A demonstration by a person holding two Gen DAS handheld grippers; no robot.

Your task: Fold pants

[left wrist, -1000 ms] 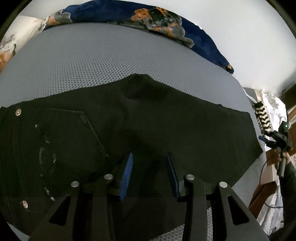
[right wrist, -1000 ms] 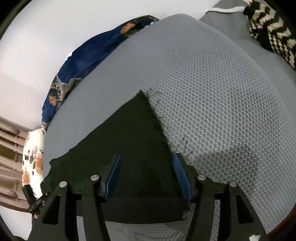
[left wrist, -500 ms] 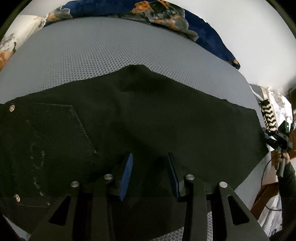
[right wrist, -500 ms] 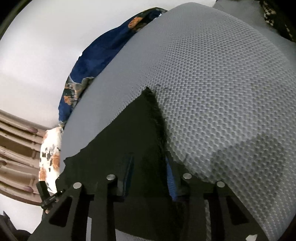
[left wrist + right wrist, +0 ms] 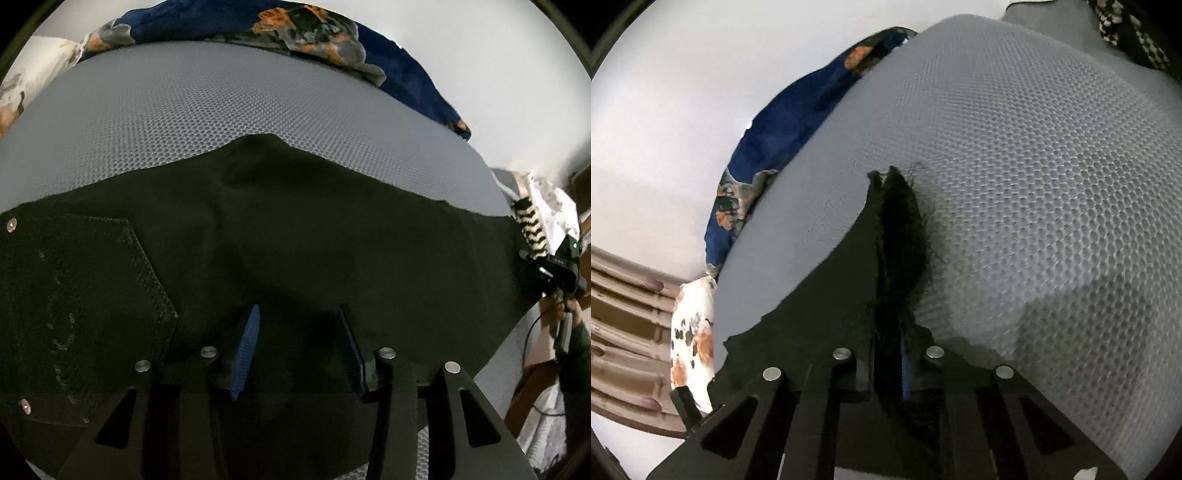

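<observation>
pants (image 5: 295, 240): black | mattress (image 5: 221, 110): grey honeycomb | blanket (image 5: 406, 66): navy, orange floral

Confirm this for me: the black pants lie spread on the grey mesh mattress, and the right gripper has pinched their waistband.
Not the waistband. In the right wrist view the right gripper is closing on the frayed leg hem of the black pants. The pants do lie spread on the grey mesh mattress.

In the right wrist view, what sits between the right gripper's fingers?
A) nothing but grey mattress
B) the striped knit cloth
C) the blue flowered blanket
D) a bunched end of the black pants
D: the right gripper has its jaws closing on a pinched-up ridge of the black pants, which stands up off the grey mattress right between the fingers.
</observation>
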